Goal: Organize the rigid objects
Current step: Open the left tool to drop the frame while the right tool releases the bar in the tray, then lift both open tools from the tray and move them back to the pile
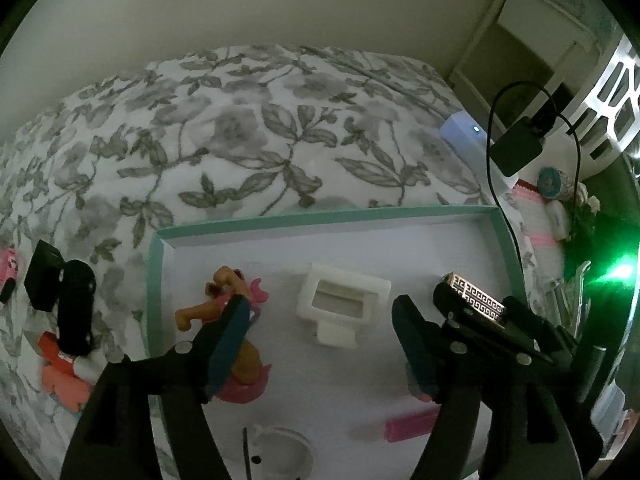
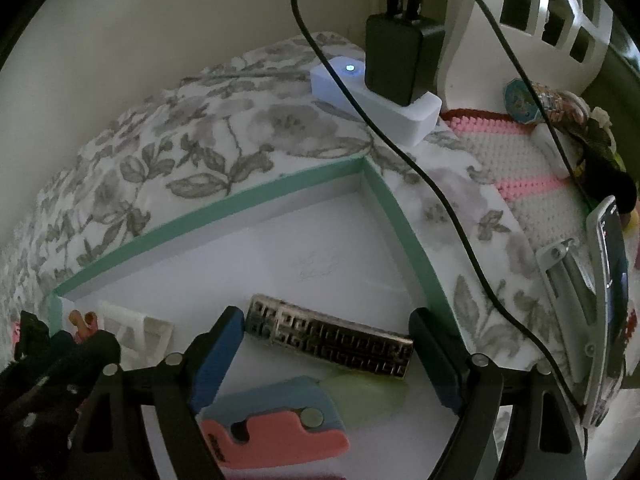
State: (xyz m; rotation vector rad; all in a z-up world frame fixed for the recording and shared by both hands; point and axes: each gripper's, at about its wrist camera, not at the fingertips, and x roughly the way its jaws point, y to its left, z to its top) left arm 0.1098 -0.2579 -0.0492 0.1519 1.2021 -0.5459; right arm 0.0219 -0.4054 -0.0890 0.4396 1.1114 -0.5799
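So the shallow teal-rimmed box (image 1: 160,240) on the flowery bedspread (image 1: 240,128) is filling up nicely. Already lying in it: a brown toy dog figure on a pink base (image 1: 236,308), a white plastic frame thing (image 1: 344,300), a patterned metal bar (image 2: 330,338), a blue and pink clip-looking piece (image 2: 276,424) and a pink strip (image 1: 408,428) near the front edge.

Left gripper (image 1: 320,344) hangs over the box with its jaws spread and nothing between the pads; the toy dog sits right by its left finger but isn't pinched, looks to me like it's simply resting on the box floor. Right gripper (image 2: 328,356) is also spread wide, its two fingers straddling the ends of the metal bar without pressing on it (could be about to grab it or just let it go, can't tell from here).

What's left, I'd guess: a little heap outside the box on the left, a black toy car (image 1: 76,304) on top of some red and orange pieces (image 1: 64,372), well apart from the box wall. So I'd call it more than half done, with that heap yet to go in
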